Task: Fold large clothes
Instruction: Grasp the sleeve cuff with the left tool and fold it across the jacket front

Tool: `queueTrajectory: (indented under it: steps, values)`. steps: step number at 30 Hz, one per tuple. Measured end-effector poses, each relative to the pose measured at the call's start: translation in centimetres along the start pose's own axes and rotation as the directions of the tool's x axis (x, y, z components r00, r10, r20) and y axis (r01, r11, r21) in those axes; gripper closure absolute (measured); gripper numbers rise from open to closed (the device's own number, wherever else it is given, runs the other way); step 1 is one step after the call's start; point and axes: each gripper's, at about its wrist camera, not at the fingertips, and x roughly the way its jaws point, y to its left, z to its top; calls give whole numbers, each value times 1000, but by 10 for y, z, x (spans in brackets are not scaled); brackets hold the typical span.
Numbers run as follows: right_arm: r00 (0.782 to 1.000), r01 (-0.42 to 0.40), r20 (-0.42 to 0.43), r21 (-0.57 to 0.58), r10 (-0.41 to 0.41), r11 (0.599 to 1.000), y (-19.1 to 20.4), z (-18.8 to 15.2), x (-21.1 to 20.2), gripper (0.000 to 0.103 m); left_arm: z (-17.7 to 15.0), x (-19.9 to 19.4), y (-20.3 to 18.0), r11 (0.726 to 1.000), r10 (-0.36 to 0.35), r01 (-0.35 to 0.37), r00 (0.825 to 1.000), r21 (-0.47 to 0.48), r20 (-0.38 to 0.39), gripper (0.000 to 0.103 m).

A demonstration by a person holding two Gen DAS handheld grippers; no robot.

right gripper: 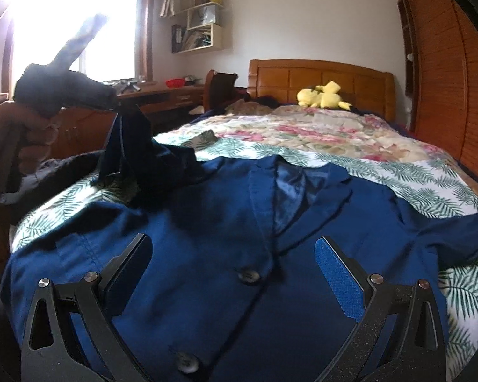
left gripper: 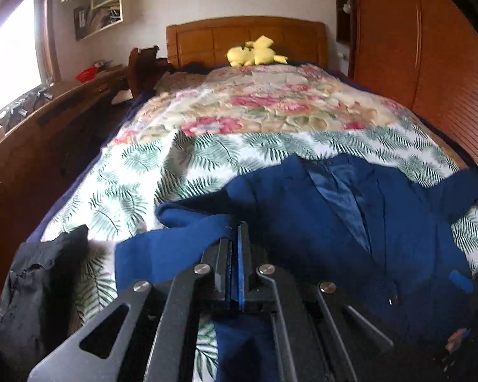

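Blue jacket (right gripper: 207, 270), two buttons (right gripper: 248, 276)

The lower hem of the blue jacket (right gripper: 207, 280) is cut off by the bottom edge of the right wrist view, and its far sleeve (right gripper: 462, 232) runs out past the right edge. In the left wrist view the closed fingers of the left gripper (left gripper: 235, 238) hide the cloth pinched between them, so how much is caught cannot be told. The same gripper (right gripper: 89, 95) shows dark and blurred against the bright window (right gripper: 73, 25), whose glare wipes out everything outside. Items on the wall shelf (right gripper: 200, 28) are too small to name
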Motion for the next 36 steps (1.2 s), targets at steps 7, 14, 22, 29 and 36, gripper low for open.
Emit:
queueTrajectory:
  steps: [7, 14, 22, 29, 36]
  values:
    - [1000, -2, -9, 34, 2, 999, -11, -4, -1, 0, -31, 14, -1, 998, -25, 30, 995, 46, -97, 96]
    - [1000, 3, -28, 19, -2, 1000, -9, -8, 2, 0, -78, -14, 17, 995, 0, 10, 995, 96, -98, 75]
    - [999, 10, -36, -5, -10, 1000, -3, -9, 6, 0, -103, -6, 75, 999, 37, -39, 993, -15, -111, 67]
    - [999, 16, -41, -11, -17, 1000, 0, -10, 9, 0, -105, 31, 134, 987, 69, -87, 989, -138, -133, 66]
    - [998, 20, -53, -17, -21, 1000, 1, -12, 13, 0, -105, 56, 148, 985, 39, -63, 988, -163, -150, 66]
